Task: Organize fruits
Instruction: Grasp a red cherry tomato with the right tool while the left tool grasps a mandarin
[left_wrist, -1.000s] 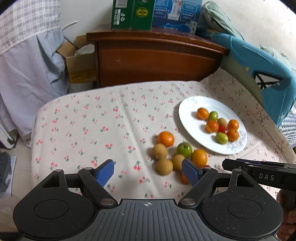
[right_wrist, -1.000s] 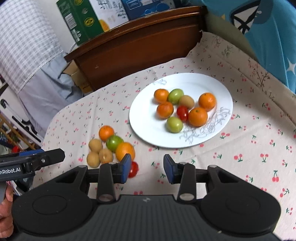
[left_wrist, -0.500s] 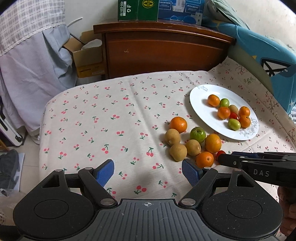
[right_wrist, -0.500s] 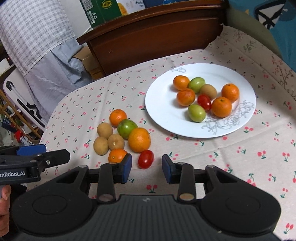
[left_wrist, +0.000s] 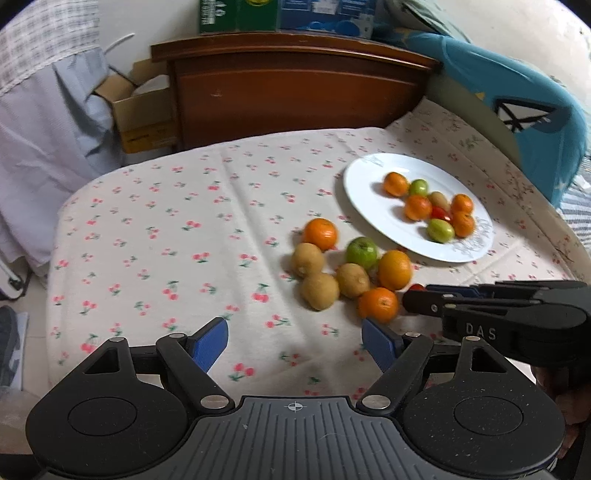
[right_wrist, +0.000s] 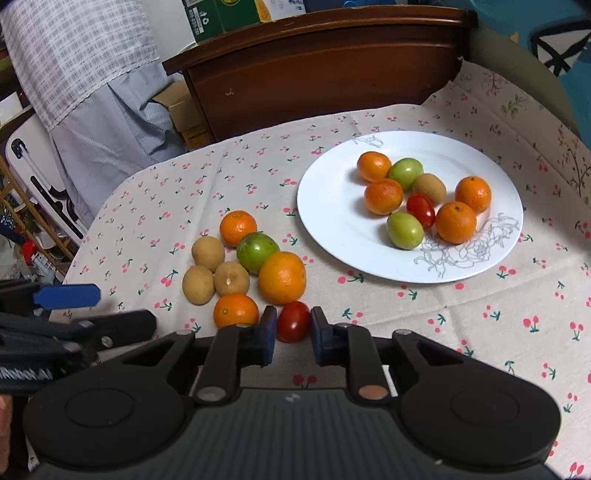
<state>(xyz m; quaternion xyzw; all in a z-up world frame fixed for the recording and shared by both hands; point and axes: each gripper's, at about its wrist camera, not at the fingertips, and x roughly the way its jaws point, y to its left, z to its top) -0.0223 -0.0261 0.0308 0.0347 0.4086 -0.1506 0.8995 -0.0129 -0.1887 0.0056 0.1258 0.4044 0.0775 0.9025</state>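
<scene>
**Right claw closing on the cherry tomato**

The bench (right_wrist: 480, 314), draped in a cherry-print cloth, is filling both views, with a wooden cabinet (right_wrist: 314, 66) standing behind it. A white plate (right_wrist: 332, 221) is sitting on the right side of the cloth, carrying four oranges, two green fruits, a brown fruit and one small red tomato, all bunched together. Just left of the plate, a loose cluster of fruit (right_wrist: 251, 266) is lying on the cloth: three oranges, one green fruit and three brown ones, touching or nearly touching.

Now the left claw (left_wrist: 295, 341) is hovering near the cluster with its blue pads spread wide, and nothing is sitting between them, only bare cloth.

And the right claw (right_wrist: 293, 332) is down at the near edge of the cluster, narrowed right in, its two blue pads pressing on either side of the red cherry tomato (right_wrist: 293, 320). That tomato is resting on the cloth, just beside the nearest small orange (right_wrist: 235, 310) and right below the big orange (right_wrist: 282, 277).
</scene>
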